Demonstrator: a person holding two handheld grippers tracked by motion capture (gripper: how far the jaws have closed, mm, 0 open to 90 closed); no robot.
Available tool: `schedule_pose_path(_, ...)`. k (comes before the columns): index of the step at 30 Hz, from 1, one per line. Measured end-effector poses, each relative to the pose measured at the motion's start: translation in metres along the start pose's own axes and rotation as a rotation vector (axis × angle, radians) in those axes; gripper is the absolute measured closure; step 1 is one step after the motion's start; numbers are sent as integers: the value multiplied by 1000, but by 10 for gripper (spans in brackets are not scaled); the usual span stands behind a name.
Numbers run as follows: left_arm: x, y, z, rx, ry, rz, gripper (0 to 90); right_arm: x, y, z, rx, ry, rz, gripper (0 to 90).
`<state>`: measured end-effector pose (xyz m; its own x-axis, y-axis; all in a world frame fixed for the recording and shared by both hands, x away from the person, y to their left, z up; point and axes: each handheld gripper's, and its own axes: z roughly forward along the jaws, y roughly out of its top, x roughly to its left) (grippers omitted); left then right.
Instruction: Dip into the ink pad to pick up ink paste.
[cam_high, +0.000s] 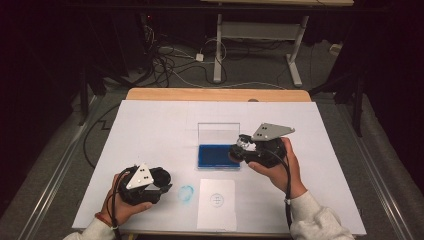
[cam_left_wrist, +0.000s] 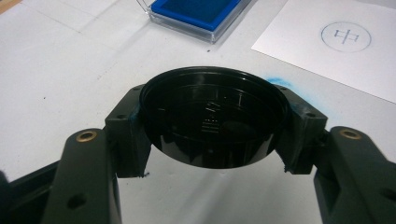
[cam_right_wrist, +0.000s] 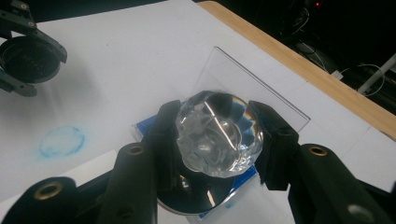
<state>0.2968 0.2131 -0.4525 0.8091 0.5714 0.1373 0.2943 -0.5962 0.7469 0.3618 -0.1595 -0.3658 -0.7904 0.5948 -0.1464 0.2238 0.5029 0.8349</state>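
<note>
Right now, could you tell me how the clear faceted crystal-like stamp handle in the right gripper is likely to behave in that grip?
The clear faceted stamp handle looks hard and glossy, so it is probably stiff and somewhat slippery. Its rounded shape may let it twist between the right gripper pads. If glass, it could chip when dropped.

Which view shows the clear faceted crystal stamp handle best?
The right gripper view: the clear faceted crystal stamp handle sits large between the right gripper jaws. The high view shows it as a small glint. The left gripper view offers nothing.
</note>
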Motion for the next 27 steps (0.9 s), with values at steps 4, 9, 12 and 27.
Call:
schedule_pose_path(4,2,-1,-1,-4,-1,-4,364,-1,-2,-5,-5,-6,2,573)
schedule_pose_path(9,3,-1,1,-8,-7,-7,365,-2,-3,-10,-8,-14,6,572)
schedule_pose_path(12,5,-2,1,-8,-9,-9,365,-3,-4,-14,-15,-15,8,573)
schedule_pose_path(27,4,-1,0,-8,-10,-7,365,-1,-2,-30,-56,-19,6,572)
